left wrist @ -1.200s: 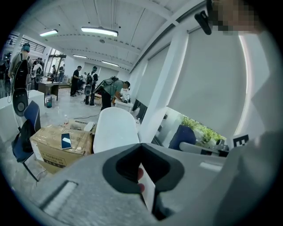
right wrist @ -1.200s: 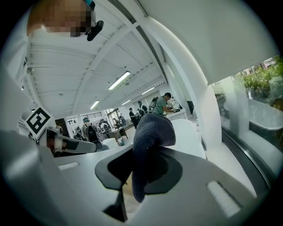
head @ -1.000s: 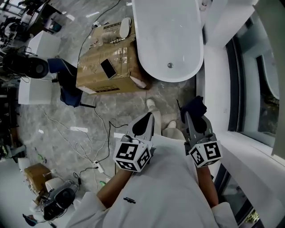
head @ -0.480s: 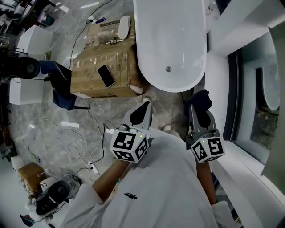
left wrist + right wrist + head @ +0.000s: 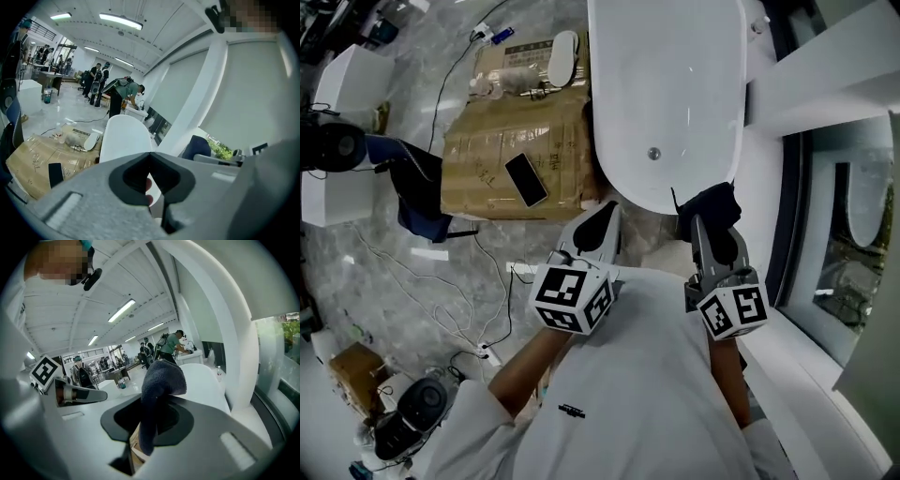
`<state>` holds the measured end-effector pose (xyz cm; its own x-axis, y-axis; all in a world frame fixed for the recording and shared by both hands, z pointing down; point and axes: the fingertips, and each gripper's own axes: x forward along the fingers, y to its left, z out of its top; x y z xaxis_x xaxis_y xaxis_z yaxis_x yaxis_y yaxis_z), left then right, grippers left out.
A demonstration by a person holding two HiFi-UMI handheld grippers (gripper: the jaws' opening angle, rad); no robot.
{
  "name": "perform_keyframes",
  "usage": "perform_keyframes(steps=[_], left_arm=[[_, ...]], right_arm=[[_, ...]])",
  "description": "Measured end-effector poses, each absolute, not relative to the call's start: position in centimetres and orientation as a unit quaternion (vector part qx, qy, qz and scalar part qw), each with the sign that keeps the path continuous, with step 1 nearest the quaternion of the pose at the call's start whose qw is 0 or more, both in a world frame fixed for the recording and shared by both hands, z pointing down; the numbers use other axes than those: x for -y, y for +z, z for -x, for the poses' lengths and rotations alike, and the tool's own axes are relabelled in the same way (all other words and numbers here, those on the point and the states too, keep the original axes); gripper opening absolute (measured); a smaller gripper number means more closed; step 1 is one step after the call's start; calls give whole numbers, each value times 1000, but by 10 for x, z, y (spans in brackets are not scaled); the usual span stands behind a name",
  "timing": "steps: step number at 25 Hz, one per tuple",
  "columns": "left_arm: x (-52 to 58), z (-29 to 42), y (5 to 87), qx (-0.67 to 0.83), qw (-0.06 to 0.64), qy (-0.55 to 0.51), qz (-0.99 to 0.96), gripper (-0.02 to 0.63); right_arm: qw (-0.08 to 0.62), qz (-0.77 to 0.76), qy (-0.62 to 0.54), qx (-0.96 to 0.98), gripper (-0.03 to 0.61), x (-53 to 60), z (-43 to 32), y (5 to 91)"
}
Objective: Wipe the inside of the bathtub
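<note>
The white oval bathtub (image 5: 666,94) fills the top middle of the head view, its drain (image 5: 653,153) near the close end. My right gripper (image 5: 707,221) is shut on a dark blue cloth (image 5: 710,204), just short of the tub's near rim. In the right gripper view the cloth (image 5: 158,380) bunches over the jaws, with the tub (image 5: 204,380) beyond. My left gripper (image 5: 606,212) is shut with nothing in it, below the tub's near left edge. The left gripper view shows its jaws closed and the tub (image 5: 124,138) ahead.
A flattened cardboard box (image 5: 502,155) lies left of the tub, with a phone (image 5: 526,180) and a white oval object (image 5: 562,58) on it. Cables (image 5: 441,281) trail over the marble floor. A white ledge and window frame (image 5: 787,187) run along the right. People stand far off.
Both grippers have come forward to the tub's near end, which now lies closer and larger in view. The cloth stays in the right gripper; the left stays shut.
</note>
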<state>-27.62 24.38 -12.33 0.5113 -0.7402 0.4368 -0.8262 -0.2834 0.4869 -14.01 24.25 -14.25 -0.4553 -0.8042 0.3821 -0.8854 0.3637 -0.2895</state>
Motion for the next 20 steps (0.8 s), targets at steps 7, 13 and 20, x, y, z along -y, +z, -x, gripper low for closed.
perform_keyframes(steps=[7, 13, 20], left_arm=[[-214, 279, -113, 506, 365, 60, -779, 2], [-178, 265, -108, 555, 370, 58, -743, 2], [-117, 211, -114, 598, 372, 71, -706, 2]], right_arm=[[119, -488, 260, 825, 54, -195, 144, -127], [122, -443, 272, 846, 54, -138, 126, -120], [126, -364, 306, 871, 54, -67, 89, -113]])
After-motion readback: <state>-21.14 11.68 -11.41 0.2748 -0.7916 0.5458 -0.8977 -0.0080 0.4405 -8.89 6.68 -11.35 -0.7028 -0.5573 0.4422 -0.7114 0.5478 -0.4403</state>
